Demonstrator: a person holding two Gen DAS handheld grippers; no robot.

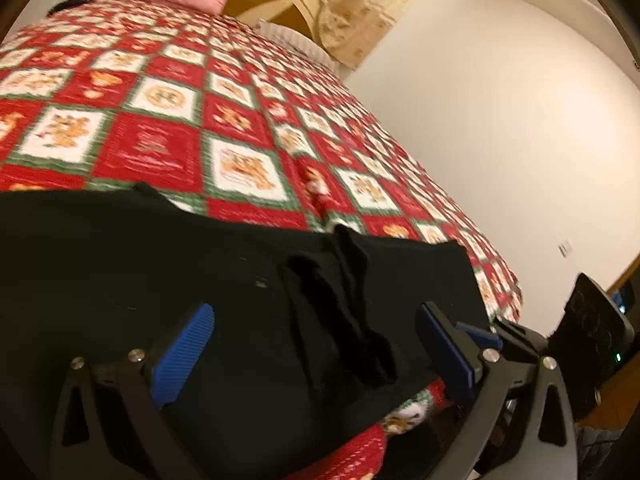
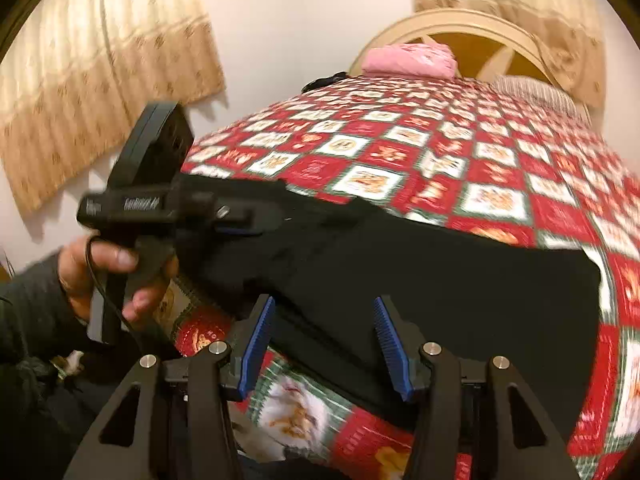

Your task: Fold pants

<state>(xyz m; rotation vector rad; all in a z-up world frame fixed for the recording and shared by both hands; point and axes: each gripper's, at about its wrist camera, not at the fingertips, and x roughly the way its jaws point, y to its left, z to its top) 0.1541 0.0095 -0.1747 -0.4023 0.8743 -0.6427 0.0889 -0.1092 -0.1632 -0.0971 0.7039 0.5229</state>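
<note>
The one piece of print that shows stands on the side of the left gripper (image 2: 240,220), seen from the right wrist: a pale line of lettering along its black body, too blurred to read (a small light logo sits just left of it). The quilt (image 1: 168,100) bears printed squares, with no legible words.

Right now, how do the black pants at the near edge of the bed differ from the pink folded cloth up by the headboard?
The black pants are spread wide and flat at the near edge of the bed; the pink folded cloth is a compact bundle at the far end by the headboard.
The pants are dark and plain; the pink cloth is pale with a faint print.
The pants lie right in front of both grippers; the pink cloth lies well away from them.
Both rest on the red checked quilt.
</note>
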